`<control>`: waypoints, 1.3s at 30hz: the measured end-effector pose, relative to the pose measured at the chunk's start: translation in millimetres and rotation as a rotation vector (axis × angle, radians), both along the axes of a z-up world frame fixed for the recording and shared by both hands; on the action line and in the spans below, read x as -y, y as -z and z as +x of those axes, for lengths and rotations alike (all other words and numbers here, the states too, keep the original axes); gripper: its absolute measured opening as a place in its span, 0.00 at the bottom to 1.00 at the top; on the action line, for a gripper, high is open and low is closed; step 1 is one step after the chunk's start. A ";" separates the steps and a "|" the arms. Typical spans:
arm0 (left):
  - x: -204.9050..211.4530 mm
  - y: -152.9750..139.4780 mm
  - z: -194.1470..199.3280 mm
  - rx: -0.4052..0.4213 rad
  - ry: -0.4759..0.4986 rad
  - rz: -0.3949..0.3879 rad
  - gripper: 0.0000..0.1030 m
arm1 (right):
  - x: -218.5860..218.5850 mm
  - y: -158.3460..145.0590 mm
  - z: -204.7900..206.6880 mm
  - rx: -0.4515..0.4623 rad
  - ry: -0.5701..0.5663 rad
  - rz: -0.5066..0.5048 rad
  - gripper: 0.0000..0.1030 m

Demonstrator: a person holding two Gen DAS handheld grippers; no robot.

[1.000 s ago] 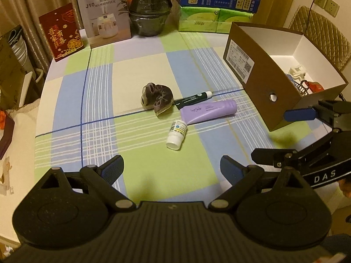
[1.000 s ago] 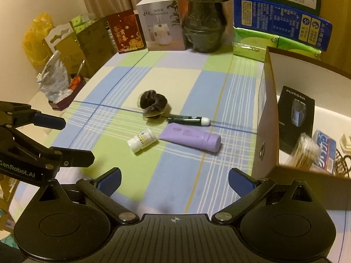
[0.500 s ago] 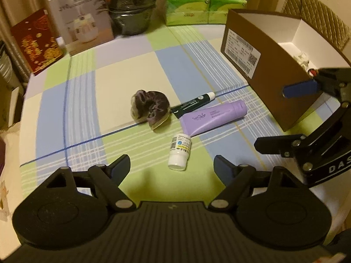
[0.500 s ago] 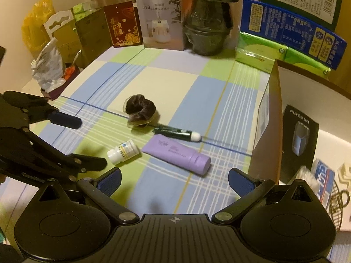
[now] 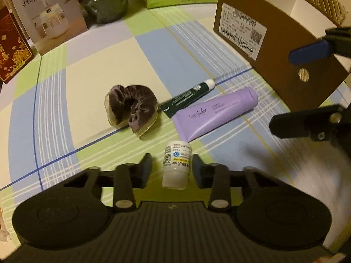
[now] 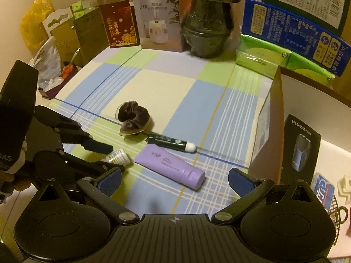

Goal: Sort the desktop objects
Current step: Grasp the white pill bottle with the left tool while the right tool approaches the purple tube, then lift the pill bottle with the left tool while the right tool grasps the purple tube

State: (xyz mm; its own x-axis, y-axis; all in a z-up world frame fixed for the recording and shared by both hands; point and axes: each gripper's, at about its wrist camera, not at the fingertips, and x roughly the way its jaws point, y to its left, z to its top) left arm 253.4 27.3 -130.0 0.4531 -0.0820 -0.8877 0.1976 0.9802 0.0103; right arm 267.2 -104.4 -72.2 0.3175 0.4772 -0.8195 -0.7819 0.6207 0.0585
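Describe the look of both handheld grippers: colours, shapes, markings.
Both match. The left gripper has a matte black ribbed body, two round housings, silver pivot pins, angled black linkage arms and dark blue textured pads. The right gripper is the same build, its blue pads plainer to see. White lettering ending in "DAS" shows on the left one's side.

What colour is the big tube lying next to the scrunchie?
Light purple tube, clearest in the left wrist view.

Left gripper (image 5: 172, 167) has descended from above the checked cloth to straddle the small white bottle (image 5: 176, 164), its jaws closing around it.
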 end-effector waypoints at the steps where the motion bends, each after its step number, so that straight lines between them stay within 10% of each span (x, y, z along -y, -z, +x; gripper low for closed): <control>1: -1.1 0.4 -0.8 0.002 0.003 -0.002 0.22 | -2.0 0.6 0.4 -0.001 -0.007 -0.001 0.98; 11: -47.6 -1.5 -26.1 0.006 -0.127 -0.003 0.22 | -33.7 12.8 1.2 0.005 -0.149 -0.048 0.95; 34: -93.8 -1.2 -63.3 -0.038 -0.306 -0.013 0.22 | -51.8 63.9 35.3 -0.136 -0.204 -0.175 0.30; 39: -87.8 -0.7 -65.8 -0.040 -0.299 -0.019 0.22 | -42.3 63.4 16.7 -0.141 -0.186 -0.153 0.29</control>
State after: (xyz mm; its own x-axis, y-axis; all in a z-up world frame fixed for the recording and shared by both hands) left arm 187.6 115.1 -129.4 0.4246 0.0334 -0.9048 -0.0999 0.9949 -0.0102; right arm 283.8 -62.0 -135.6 0.1138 0.3843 -0.9162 -0.8741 0.4770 0.0915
